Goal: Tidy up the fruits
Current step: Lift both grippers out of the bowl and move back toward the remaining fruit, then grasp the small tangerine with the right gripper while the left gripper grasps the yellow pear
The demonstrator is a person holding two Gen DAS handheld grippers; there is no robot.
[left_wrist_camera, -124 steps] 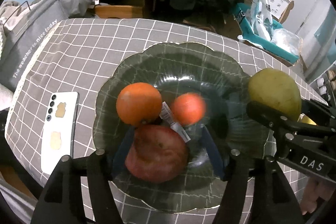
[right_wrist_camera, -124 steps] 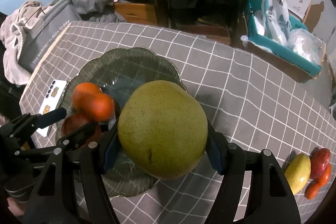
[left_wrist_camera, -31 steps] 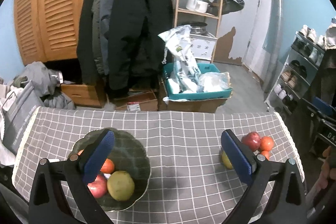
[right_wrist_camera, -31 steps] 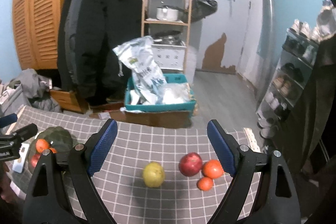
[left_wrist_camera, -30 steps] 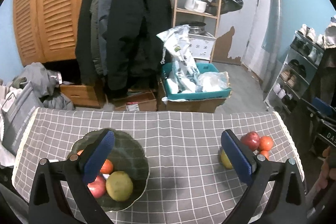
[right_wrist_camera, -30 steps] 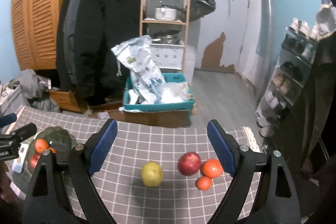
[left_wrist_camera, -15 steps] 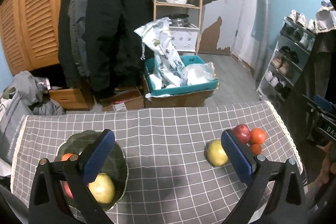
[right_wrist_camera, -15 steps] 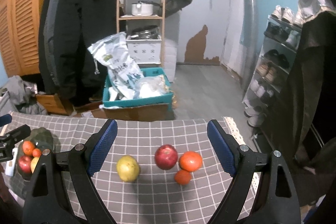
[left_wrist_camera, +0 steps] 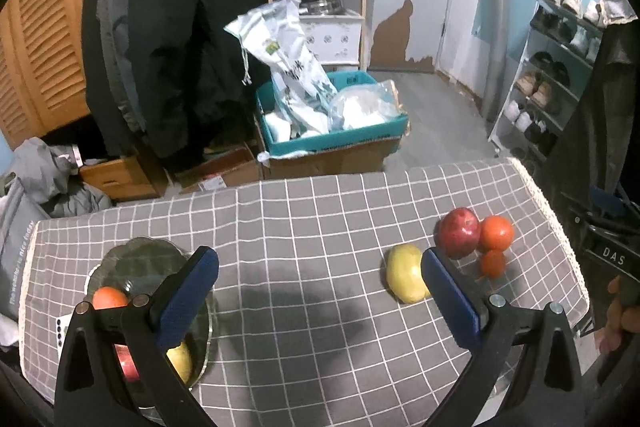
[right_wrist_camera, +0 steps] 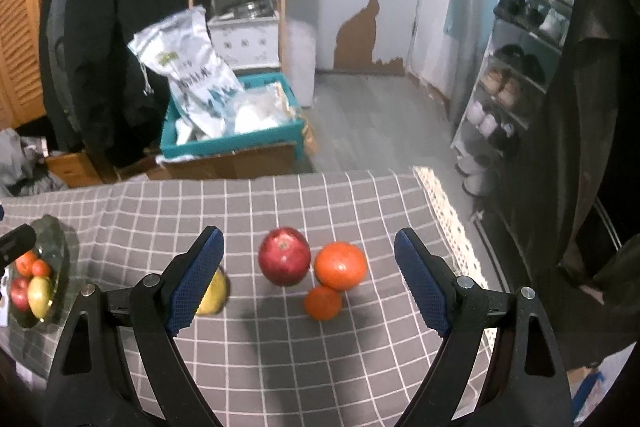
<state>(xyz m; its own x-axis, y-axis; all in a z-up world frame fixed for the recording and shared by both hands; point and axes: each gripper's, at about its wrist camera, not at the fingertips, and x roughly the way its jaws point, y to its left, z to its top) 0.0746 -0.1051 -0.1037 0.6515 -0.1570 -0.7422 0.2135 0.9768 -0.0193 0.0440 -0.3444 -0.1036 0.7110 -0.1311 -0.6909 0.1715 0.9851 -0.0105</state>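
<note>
- While the left wrist view looks down on the checked worktop (left_wrist_camera: 304, 235), the left tongs (left_wrist_camera: 318, 297) are spread wide and carry nothing. The dark glass plate (left_wrist_camera: 138, 251) lies at the left with 3 fruits visible behind the left finger. The yellow pear (left_wrist_camera: 404, 279), red apple (left_wrist_camera: 458, 233), big orange (left_wrist_camera: 496, 233) and small orange (left_wrist_camera: 493, 263) wait at the right side.
- From the right wrist view, the right tongs (right_wrist_camera: 308, 281) are also released and empty, above the apple (right_wrist_camera: 284, 261), which touches the big orange (right_wrist_camera: 340, 266); the small orange (right_wrist_camera: 322, 303) lies just beside them.
- Because these round fruits are packed together, I judge that closing on 1 could push its neighbour, which may roll toward the near worktop edge.
</note>
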